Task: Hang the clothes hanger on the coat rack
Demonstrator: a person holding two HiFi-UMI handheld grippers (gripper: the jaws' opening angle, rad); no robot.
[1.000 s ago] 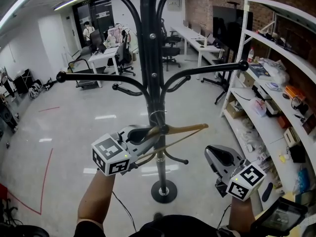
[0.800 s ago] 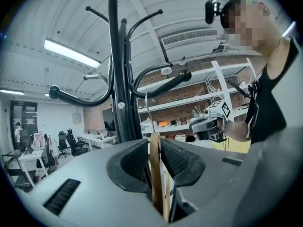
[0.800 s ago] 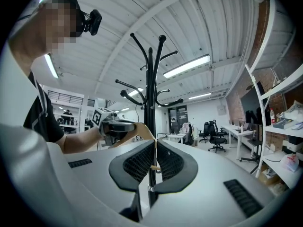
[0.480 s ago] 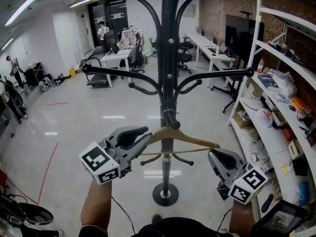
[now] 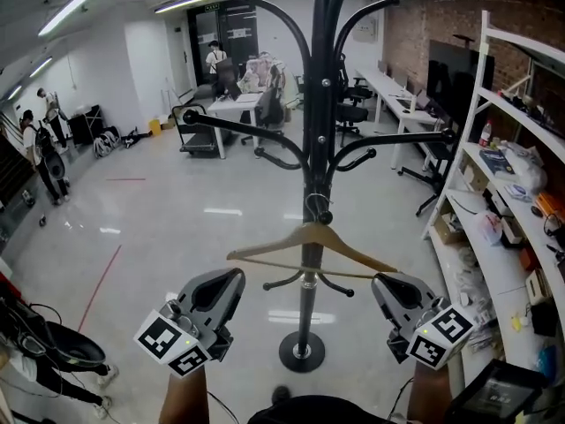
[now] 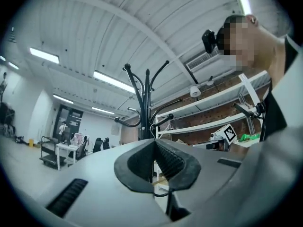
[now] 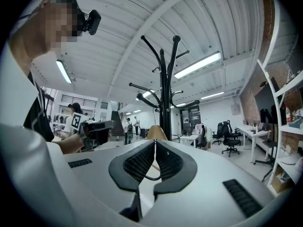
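On the tall black metal coat rack (image 5: 319, 140), mid-pole: pale wooden clothes hanger (image 5: 311, 241), hung by its wire hook, clear of both grippers. Near left, left gripper (image 5: 235, 277), jaws pressed together, empty. Near right, right gripper (image 5: 382, 282), likewise clenched on nothing. Far right, white shelving (image 5: 488, 113).

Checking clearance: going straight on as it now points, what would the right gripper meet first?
Probably the wooden clothes hanger hanging on the coat rack, just beyond the right gripper; depth is unclear.
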